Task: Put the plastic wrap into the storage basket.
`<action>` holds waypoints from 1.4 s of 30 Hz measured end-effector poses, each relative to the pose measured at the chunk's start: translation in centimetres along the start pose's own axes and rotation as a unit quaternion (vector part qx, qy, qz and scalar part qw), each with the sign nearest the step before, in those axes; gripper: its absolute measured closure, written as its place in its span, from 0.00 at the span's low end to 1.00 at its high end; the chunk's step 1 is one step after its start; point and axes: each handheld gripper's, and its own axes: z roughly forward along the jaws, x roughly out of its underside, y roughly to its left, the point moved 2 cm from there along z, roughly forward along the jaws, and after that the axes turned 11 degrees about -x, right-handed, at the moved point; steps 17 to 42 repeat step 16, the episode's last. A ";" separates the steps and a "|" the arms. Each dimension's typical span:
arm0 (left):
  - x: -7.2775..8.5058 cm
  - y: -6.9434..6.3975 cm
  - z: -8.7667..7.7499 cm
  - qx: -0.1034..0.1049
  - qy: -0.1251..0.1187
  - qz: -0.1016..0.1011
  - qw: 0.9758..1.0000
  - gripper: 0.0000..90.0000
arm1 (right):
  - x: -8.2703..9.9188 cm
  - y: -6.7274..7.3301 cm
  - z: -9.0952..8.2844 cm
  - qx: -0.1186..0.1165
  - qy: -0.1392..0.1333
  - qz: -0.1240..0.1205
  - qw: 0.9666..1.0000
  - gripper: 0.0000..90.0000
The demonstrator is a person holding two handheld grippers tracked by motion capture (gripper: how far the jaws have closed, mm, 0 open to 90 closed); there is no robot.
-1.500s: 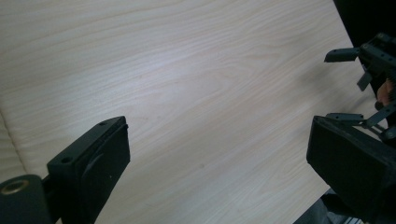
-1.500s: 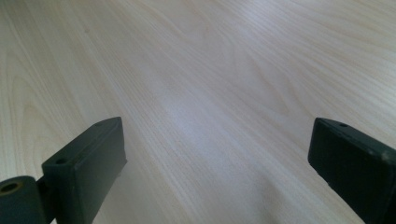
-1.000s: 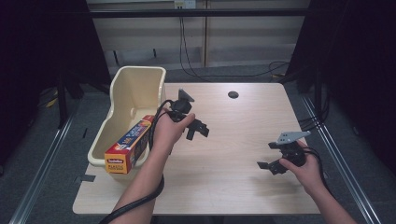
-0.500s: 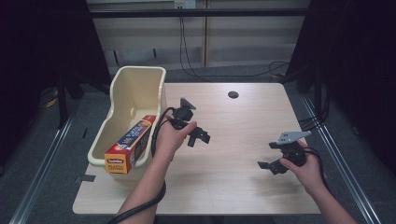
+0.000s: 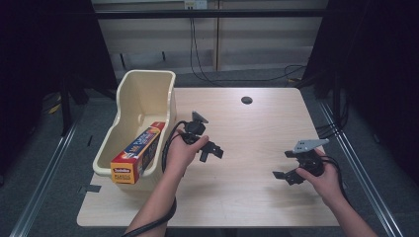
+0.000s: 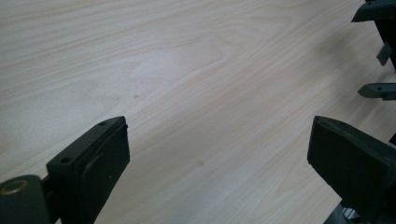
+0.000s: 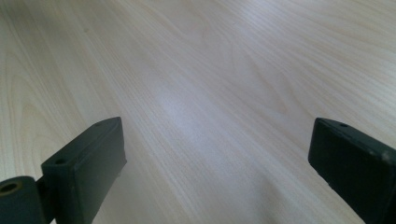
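My left gripper (image 5: 211, 153) hangs low over the middle of the wooden table (image 5: 247, 202), just right of the cream bin (image 5: 143, 94). In the left gripper view, my left gripper (image 6: 219, 154) stands open with bare wood between its jaws. My right gripper (image 5: 284, 177) rests near the table's right side. Its jaws are wide apart in the right gripper view, where my right gripper (image 7: 217, 154) holds nothing. An orange and blue box (image 5: 138, 150) leans in the bin's near end, its labelled end sticking out over the rim.
A dark round cable hole (image 5: 246, 100) lies in the table's far middle. The other gripper (image 6: 378, 51) shows at the top right of the left gripper view. Cables trail from both grippers, and metal floor rails run along both sides of the table.
My left hand has sunk toward the table and drifted slightly nearer and to the right. The right hand, the bin and the box have stayed put.
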 end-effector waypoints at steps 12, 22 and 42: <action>1.3 0.1 1.4 -0.002 -0.003 0.013 1.000 0.07 | 0.1 0.0 0.2 0.001 0.002 0.003 1.000 0.04; 1.5 0.0 1.6 -0.006 -0.007 0.022 1.000 0.07 | 0.2 0.0 0.2 0.000 0.002 0.002 1.000 0.04; 1.5 0.0 1.6 -0.006 -0.007 0.022 1.000 0.07 | 0.2 0.0 0.2 0.000 0.002 0.002 1.000 0.04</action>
